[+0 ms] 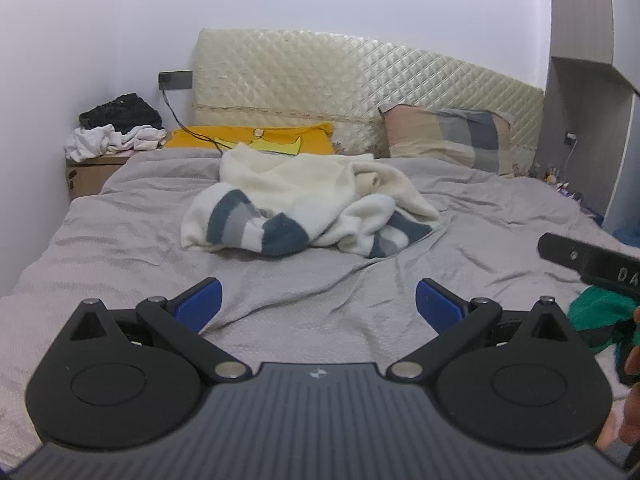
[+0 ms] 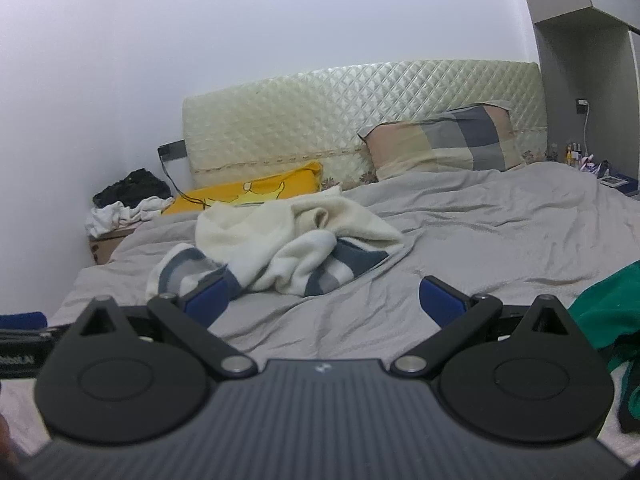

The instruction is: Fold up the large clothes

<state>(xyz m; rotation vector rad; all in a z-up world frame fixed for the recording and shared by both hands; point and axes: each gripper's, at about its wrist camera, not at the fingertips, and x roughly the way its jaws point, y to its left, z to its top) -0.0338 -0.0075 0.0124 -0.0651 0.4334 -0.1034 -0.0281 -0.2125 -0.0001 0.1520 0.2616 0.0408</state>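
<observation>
I'm holding the left gripper (image 1: 318, 304) and right gripper (image 2: 324, 304) spread wide, gripping nothing. Both are hovering over the grey sheet (image 1: 120, 216), short of the crumpled cream sweater (image 1: 304, 204).

A bedroom in a home. A wide bed (image 1: 120, 208) with a rumpled grey cover fills the room, backed by a cream quilted headboard (image 1: 360, 80). A checked pillow (image 1: 448, 136) and a yellow pillow (image 1: 248, 140) lean against it. Crumpled laundry (image 1: 116, 128) sits on a bedside box.
</observation>
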